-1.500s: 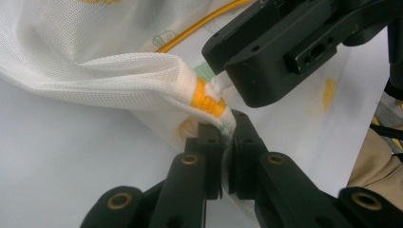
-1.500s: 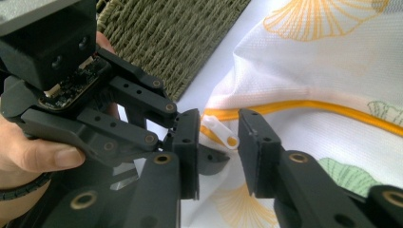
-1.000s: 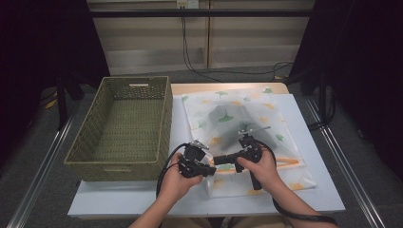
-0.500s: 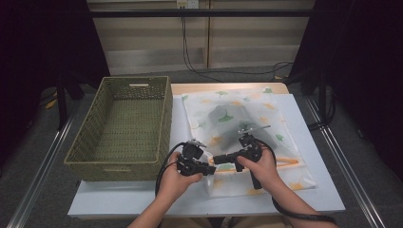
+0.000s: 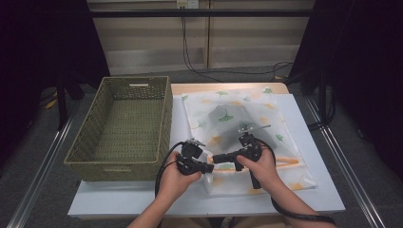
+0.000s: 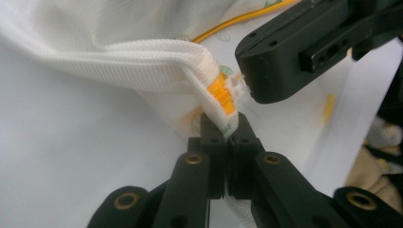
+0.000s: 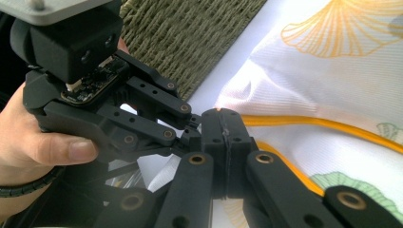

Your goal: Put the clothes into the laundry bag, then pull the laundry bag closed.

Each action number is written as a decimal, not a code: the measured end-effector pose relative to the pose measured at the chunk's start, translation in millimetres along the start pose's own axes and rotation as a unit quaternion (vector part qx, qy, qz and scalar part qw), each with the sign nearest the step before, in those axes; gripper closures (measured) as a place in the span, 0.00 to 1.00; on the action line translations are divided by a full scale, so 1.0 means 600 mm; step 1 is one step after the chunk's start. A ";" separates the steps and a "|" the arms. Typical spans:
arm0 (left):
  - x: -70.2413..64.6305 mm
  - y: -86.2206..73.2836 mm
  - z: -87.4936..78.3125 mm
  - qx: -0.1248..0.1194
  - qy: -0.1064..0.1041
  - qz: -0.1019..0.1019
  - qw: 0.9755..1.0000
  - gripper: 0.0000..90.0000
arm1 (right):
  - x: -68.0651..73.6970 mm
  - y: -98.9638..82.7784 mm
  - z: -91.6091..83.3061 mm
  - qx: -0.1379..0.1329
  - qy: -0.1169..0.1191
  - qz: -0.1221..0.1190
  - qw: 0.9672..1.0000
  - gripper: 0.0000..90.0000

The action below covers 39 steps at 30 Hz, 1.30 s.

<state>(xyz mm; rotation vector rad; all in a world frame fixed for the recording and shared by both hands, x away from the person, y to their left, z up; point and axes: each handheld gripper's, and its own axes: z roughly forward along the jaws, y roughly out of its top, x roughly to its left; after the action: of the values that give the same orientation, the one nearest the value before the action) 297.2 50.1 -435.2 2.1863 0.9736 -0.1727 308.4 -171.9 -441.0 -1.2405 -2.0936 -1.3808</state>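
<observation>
Left gripper (image 5: 207,167) slightly nearer bag (image 5: 247,123)

Matt ribbed cloth bag (image 6: 119,61), woven wicker basket (image 5: 128,126)

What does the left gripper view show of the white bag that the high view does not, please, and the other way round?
The left gripper view shows the left gripper shut on the bag's white band at its orange zipper end, with the right gripper touching the zipper's tip.

The high view shows the whole white leaf-print bag lying flat with something dark inside, the empty green wicker basket beside it, and both hands.

Both show the two grippers meeting at the bag's near left corner.
</observation>
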 end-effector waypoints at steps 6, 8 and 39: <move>0.001 -0.002 -0.009 -0.003 -0.008 -0.011 1.000 0.98 | 0.002 0.002 0.003 0.005 -0.002 0.000 1.000 1.00; 0.002 -0.004 -0.009 -0.003 -0.010 -0.015 1.000 0.98 | 0.002 0.002 0.004 0.005 -0.005 0.000 1.000 1.00; 0.012 -0.001 -0.030 -0.021 -0.014 -0.064 0.998 0.98 | 0.008 0.006 0.005 0.004 -0.011 -0.010 1.000 1.00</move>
<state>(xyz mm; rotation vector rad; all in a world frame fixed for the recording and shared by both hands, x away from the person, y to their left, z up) 298.9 66.7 -425.2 2.0787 1.0923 -0.2409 309.0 -166.5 -437.3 -1.2409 -2.1293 -1.3729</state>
